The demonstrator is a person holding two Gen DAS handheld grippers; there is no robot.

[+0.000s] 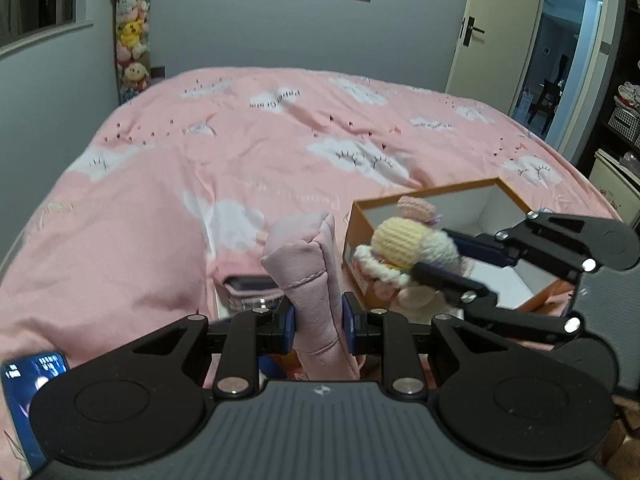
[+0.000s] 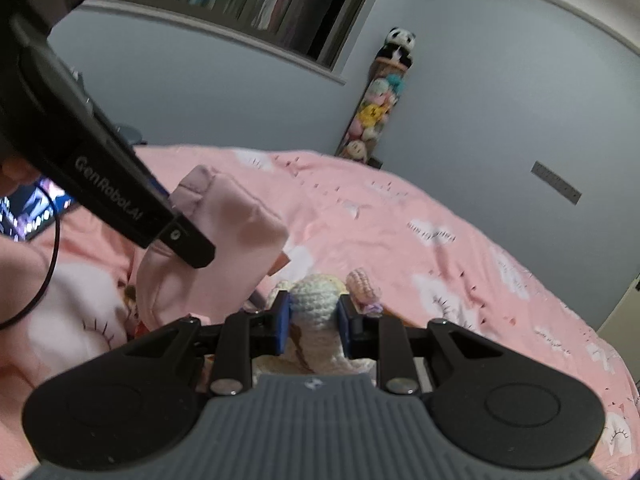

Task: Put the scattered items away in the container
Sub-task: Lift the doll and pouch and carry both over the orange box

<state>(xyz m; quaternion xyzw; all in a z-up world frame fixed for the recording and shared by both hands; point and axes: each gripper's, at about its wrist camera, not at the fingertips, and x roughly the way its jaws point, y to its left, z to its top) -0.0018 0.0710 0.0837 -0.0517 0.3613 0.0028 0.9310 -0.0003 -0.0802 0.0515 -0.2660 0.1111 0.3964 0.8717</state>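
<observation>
While clamped (both): cloth (image 1: 310,280), doll (image 2: 316,300).

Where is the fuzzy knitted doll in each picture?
Left wrist view: the knitted doll is right of centre, held by the right gripper in front of the orange box.
Right wrist view: the doll is bottom centre, between the blue pads.
Shared landmark: the tall stack of plush toys against the wall.

The bed cover (image 1: 160,208) is pink with white clouds. The cloth (image 1: 308,264) is pale pink. The yarn doll (image 1: 404,240) is yellow and cream. The box (image 1: 360,236) is orange outside, white inside.
</observation>
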